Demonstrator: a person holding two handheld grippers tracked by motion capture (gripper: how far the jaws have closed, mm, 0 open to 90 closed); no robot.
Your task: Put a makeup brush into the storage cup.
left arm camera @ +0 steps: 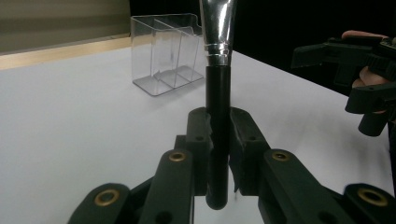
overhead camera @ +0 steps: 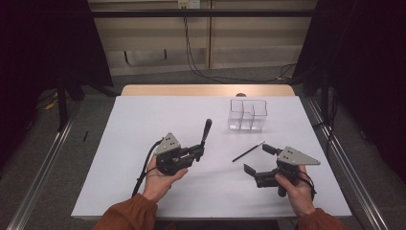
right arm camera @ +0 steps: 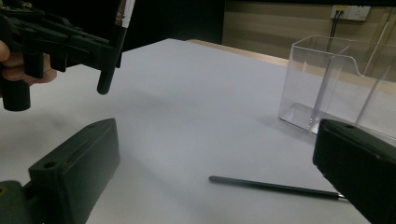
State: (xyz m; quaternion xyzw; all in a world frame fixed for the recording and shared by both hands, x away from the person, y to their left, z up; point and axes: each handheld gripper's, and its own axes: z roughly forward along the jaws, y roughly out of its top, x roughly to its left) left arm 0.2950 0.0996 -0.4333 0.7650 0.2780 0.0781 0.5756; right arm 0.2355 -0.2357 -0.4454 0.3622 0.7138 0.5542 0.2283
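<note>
The left gripper (overhead camera: 197,152) is clamping the black handle of a makeup brush (overhead camera: 206,130), with its jaws closed tightly on the lower part of the handle. In the left gripper view the brush (left arm camera: 217,116) is standing up between the jaws, its silver ferrule rising above them and its blunt end hanging just below. In the high view the brush is pointing away from the person, toward the far side of the white table (overhead camera: 143,124). The right gripper (overhead camera: 259,159) is hovering near the right side of the table with its jaws spread wide and gripping nothing. A thin dark pencil-like stick (overhead camera: 248,151) is lying flat on the table just to the left of its far jaw; in the right gripper view the stick (right arm camera: 275,186) is lying between the two open jaws, apart from both. A clear plastic organizer (overhead camera: 247,115) with compartments is sitting farther back on the right, well apart from both grippers.
</note>
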